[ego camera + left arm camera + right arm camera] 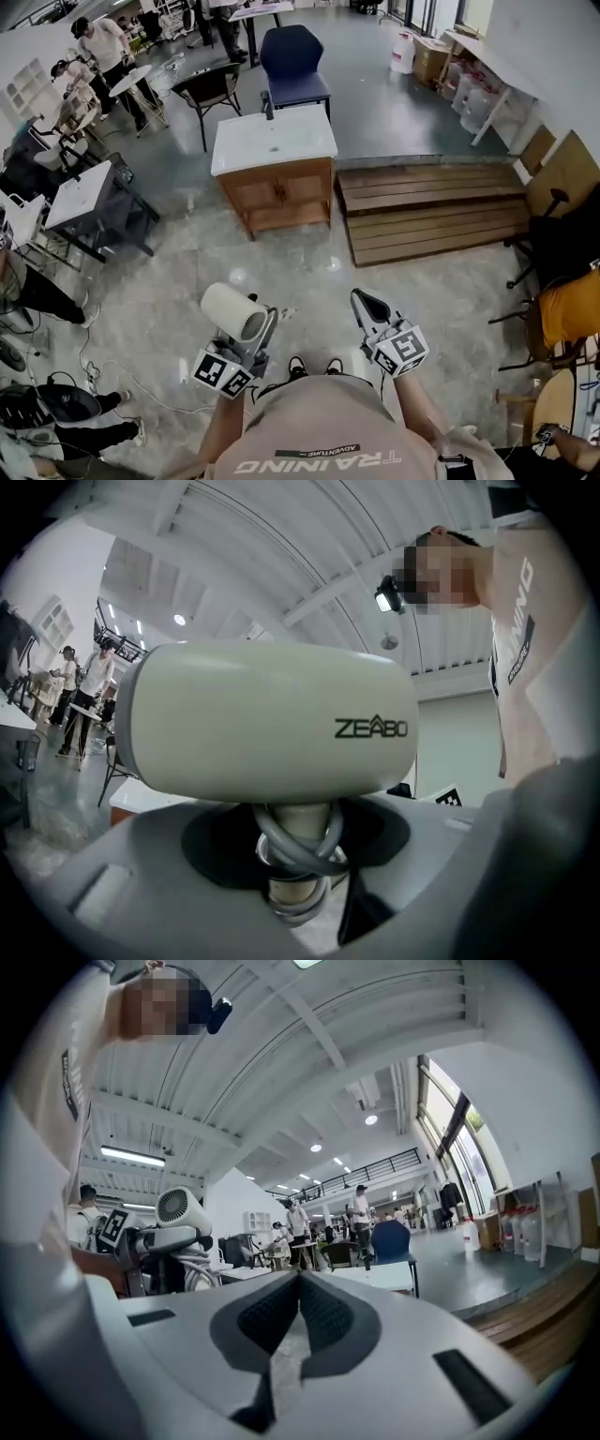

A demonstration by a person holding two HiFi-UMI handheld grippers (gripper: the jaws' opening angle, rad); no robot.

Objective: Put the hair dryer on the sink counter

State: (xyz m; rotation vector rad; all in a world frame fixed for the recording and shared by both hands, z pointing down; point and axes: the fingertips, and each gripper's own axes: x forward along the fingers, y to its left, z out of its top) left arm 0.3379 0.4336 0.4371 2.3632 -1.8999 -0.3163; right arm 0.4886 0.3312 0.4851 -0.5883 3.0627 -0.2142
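On the near left, the left gripper (251, 339) has its fingers set wide and clamped on the handle (298, 855) of the hair dryer (232, 311). The barrel sits above the jaws. The cord (292, 841) is wound round the handle, probably so that it does not trail while being carried. The hair dryer is in the air, well apart from the white-topped sink counter (281, 131), which stands far ahead in the middle, so the carry is unfinished. On the near right, the right gripper (368, 307) is held level with its fingers pressed together on nothing, seemingly kept free as a spare.
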